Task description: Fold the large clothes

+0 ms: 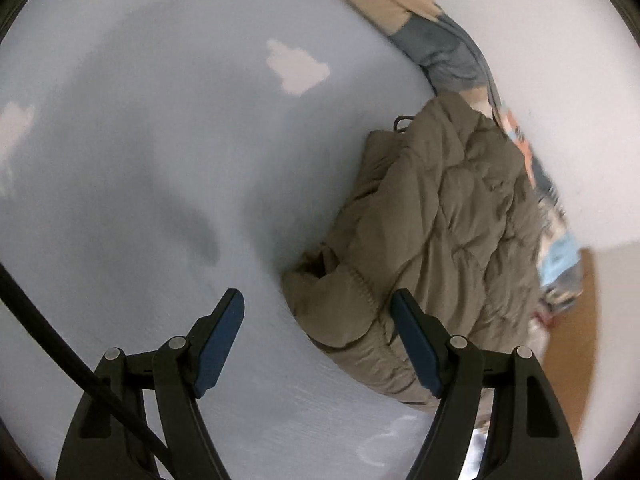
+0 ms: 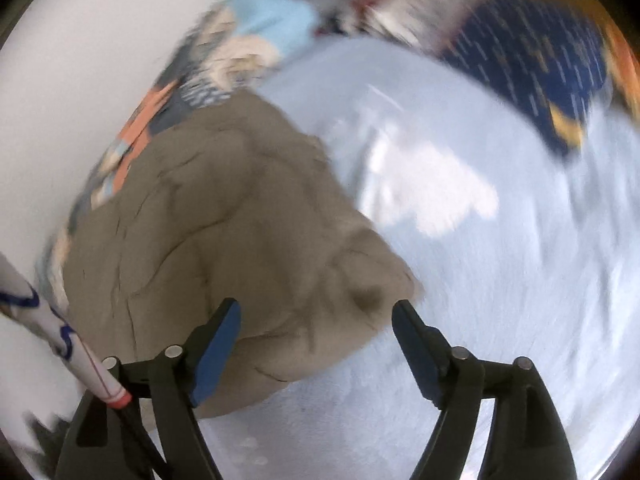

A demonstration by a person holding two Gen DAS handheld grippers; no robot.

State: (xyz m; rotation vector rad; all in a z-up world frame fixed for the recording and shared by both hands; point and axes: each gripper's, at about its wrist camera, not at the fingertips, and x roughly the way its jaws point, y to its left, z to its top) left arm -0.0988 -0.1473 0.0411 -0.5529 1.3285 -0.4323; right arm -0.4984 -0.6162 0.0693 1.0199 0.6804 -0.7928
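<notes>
An olive-brown quilted jacket lies bunched in a folded heap on a pale blue bed sheet printed with white clouds. In the left wrist view my left gripper hangs open above the sheet, its right finger over the jacket's near edge and nothing between the pads. In the right wrist view the same jacket fills the lower left. My right gripper is open above the jacket's near corner, pads apart from the cloth. This view is blurred.
A patterned blanket in beige, grey and orange runs along the white wall behind the jacket. A dark blue patterned cloth lies at the sheet's far right. A white sleeve with blue print crosses the lower left. Wooden floor shows past the bed.
</notes>
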